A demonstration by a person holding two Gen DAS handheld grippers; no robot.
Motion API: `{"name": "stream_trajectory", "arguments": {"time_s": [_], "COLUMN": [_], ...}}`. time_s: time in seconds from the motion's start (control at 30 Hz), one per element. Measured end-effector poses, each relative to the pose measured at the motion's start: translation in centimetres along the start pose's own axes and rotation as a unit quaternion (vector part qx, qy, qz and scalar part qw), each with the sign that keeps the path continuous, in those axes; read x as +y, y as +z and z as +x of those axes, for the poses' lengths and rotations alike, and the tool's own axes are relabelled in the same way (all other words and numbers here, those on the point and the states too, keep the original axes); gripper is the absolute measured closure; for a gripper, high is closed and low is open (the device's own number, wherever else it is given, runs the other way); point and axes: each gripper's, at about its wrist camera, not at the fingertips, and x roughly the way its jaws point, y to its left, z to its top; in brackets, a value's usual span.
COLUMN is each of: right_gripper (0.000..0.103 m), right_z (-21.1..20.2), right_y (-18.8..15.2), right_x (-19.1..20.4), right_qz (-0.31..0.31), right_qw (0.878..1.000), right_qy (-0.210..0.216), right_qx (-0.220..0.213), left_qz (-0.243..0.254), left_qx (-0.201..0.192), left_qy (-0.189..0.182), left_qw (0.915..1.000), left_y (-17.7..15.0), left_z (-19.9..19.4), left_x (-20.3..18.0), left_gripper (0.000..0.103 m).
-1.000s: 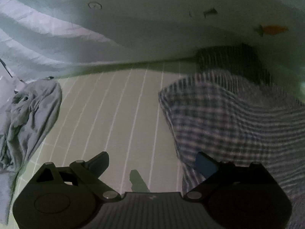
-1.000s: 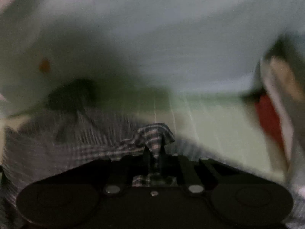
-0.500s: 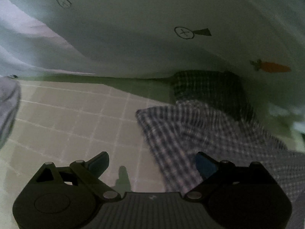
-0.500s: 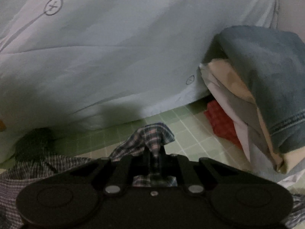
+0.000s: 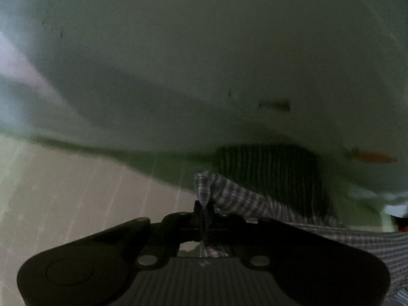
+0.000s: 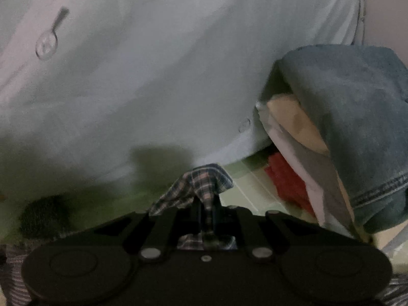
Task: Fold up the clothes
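Checked shirt (image 5: 244, 199): small blue, white and pink plaid, pinched at two places and stretched low between them, the slack trailing toward the lower right of the left wrist view and the lower left of the right wrist view. Below it, a pale green grid-lined mat (image 5: 76, 191); whether held clear or dragging on the mat, not determinable.

Left gripper (image 5: 203, 213): fingers pressed together on a peaked tuft of the plaid, a scrap showing again behind the clamp. Right gripper (image 6: 207, 211): fingers likewise closed on a bunched fold, cloth fanning out above the tips and to their left. In both views, cloth standing directly between the tips and rising just beyond them.

Risks, judged from the shallow bite: slippage of either tuft under tension, dropping one side and skewing any fold; uneven pull between the two grips, giving a crooked crease; bunched rather than flat edges at the tips, carrying wrinkles into the fold. Motion blur in the left wrist view suggesting fast travel, a further cause of slip.

Surroundings: pale printed sheet (image 6: 153, 76) with an orange carrot motif (image 5: 372, 156) rising close behind; stack of folded garments (image 6: 318, 153) topped by blue denim (image 6: 357, 127), near the right gripper and liable to be brushed by a wide swing; red cloth (image 6: 288, 178) at its foot.
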Motion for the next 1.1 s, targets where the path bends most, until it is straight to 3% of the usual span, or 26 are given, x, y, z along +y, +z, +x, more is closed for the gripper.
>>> {"name": "stream_trajectory", "arguments": {"time_s": [0.13, 0.2, 0.23, 0.3, 0.37, 0.57, 0.73, 0.87, 1.1], "right_gripper": [0.096, 0.096, 0.096, 0.096, 0.096, 0.096, 0.096, 0.096, 0.096], "right_z": [0.7, 1.4, 1.7, 1.5, 1.1, -1.8, -6.7, -10.7, -15.4], "right_y": [-1.1, -2.1, -2.6, -3.2, -3.7, -5.1, -7.9, -11.2, -17.9], "right_x": [1.3, 1.8, 2.0, 2.0, 2.1, 4.1, 7.3, 9.7, 12.1], "right_qz": [-0.019, -0.034, -0.038, -0.039, -0.036, -0.06, -0.122, -0.187, -0.259], "right_qw": [1.0, 0.999, 0.998, 0.998, 0.998, 0.998, 0.992, 0.98, 0.958], "right_qy": [-0.009, -0.019, -0.023, -0.024, -0.019, 0.01, 0.038, 0.063, 0.115], "right_qx": [0.009, 0.024, 0.032, 0.037, 0.041, 0.021, 0.003, 0.001, 0.04], "left_qz": [0.011, 0.017, 0.022, 0.028, 0.032, 0.006, -0.002, 0.002, 0.018], "left_qx": [0.022, 0.037, 0.037, 0.026, 0.012, 0.007, 0.002, 0.008, 0.03], "left_qy": [0.04, 0.062, 0.07, 0.089, 0.105, 0.101, 0.103, 0.112, 0.107], "left_qw": [0.9989, 0.9972, 0.9966, 0.9953, 0.9939, 0.9948, 0.9947, 0.9937, 0.9937], "left_y": [-0.6, -1.2, -1.4, -1.6, -1.9, -4.5, -8.5, -12.6, -17.3], "left_z": [2.0, 2.3, 2.0, 0.8, -0.5, -6.8, -12.9, -16.9, -20.8], "left_x": [0.0, 0.0, -0.1, 0.1, 0.2, 1.0, 0.7, 0.4, 1.6], "left_gripper": [0.1, 0.088, 0.08, 0.032, 0.017, 0.014, 0.012, 0.012, 0.012]}}
